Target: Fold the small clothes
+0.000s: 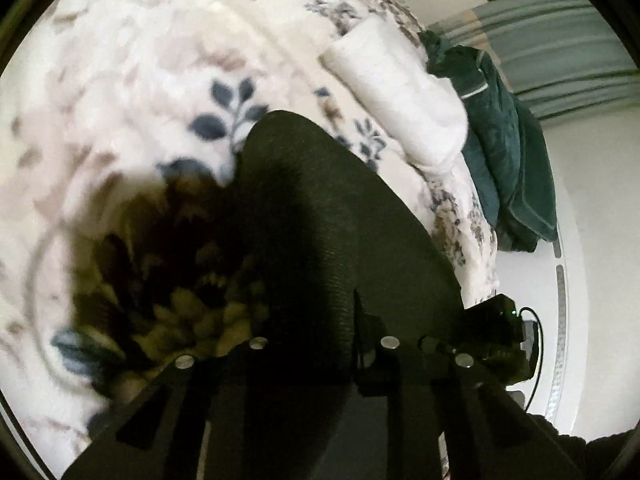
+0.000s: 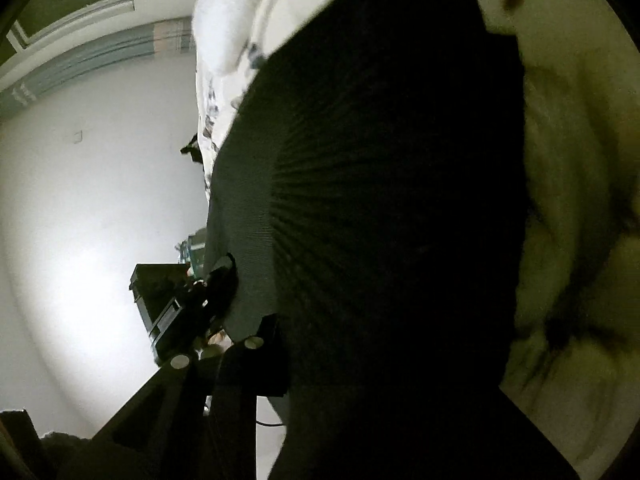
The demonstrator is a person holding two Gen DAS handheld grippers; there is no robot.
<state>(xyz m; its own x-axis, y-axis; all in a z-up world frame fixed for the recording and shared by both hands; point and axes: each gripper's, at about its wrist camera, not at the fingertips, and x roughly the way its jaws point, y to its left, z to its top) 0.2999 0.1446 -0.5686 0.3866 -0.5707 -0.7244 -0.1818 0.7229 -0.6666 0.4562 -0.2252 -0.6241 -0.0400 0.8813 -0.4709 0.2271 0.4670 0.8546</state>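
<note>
A black ribbed garment [image 1: 340,208] hangs lifted over the floral bedspread [image 1: 140,80] and casts a dark shadow on it. In the left wrist view the cloth runs down between the fingers of my left gripper [image 1: 320,320], which is shut on its edge. In the right wrist view the same black garment [image 2: 380,180] fills the middle and covers most of my right gripper [image 2: 320,340], which is shut on it; only one finger [image 2: 256,344] shows. Each view catches the other gripper beside the cloth: right gripper [image 1: 496,332], left gripper [image 2: 200,292].
A folded white cloth [image 1: 400,88] lies near the bed's far edge, with a dark green garment [image 1: 508,160] draped over that edge beside it. Beyond are a white wall [image 2: 80,200] and a striped curtain [image 1: 560,40]. The bedspread [image 2: 568,160] lies in shadow.
</note>
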